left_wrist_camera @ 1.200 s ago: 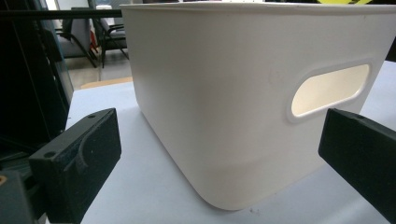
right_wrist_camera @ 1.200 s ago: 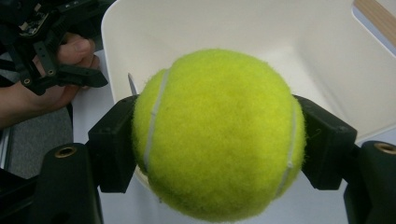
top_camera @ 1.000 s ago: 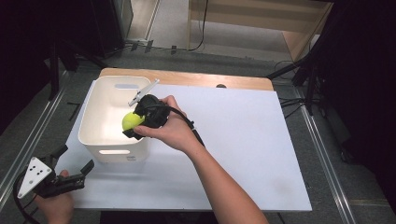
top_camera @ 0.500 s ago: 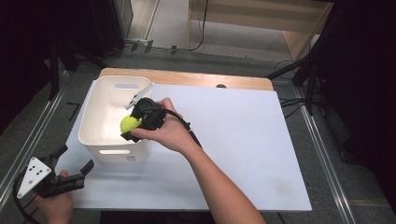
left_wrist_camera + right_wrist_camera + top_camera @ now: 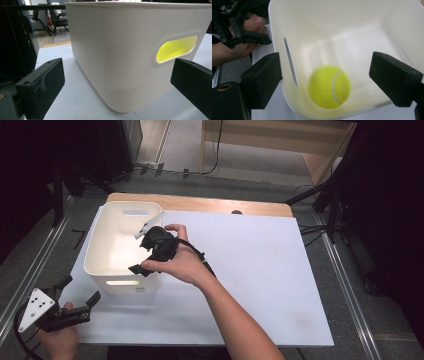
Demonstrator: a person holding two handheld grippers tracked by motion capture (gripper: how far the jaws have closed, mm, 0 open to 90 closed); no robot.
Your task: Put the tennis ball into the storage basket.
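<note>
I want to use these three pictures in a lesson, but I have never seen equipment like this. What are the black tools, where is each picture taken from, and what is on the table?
A person works with two hand-held tongs, each carrying its own camera. The high view looks down on a white-topped table. On it stands a white tub. The right tongs hang over the tub, jaws open, holding nothing. The right gripper view looks between those jaws into the tub, where a yellow tennis ball appears blurred. The left tongs, also open and holding nothing, sit low near the table's front left corner. The left gripper view looks at the tub's outside wall; yellow shows through its handle slot.
</note>
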